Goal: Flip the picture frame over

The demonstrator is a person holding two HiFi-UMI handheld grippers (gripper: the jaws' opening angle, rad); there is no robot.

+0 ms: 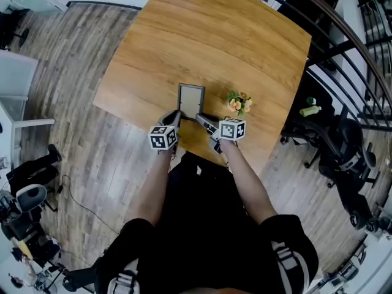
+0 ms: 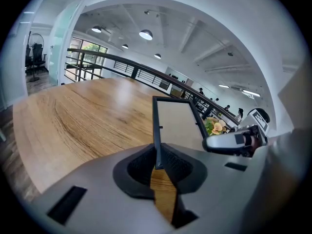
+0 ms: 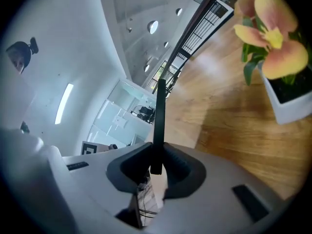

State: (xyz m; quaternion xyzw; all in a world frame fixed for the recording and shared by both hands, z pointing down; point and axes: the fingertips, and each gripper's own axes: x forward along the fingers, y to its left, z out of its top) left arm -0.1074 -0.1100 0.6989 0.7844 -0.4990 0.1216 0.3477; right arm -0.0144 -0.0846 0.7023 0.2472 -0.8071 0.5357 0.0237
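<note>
Frame [image 1: 191, 100]: sits over the table [image 1: 245, 35] nr its front edge, gripped at the near end from both sides.

L tongs [image 1: 178, 116]: pinching near-left corner; pads closed on the thin dark rim, table wood showing below them.

Frame itself: tilted up off the table, far end rising vs the railing in the left gripper view. Pale panel faces R. Can't tell if front or back, or if any edge touches the table.

R tongs [image 1: 200, 119]: pinching near-right corner, rim edge-on btwn pads.

Flowers [image 1: 238, 101] in white pot [image 3: 287, 99]: just R of frame, apart from it.

Progress (est.): two-sided grip made and frame partway up. Flip not done. Left: turn it over, lay it flat, let go. Watch the flowers on the R.
</note>
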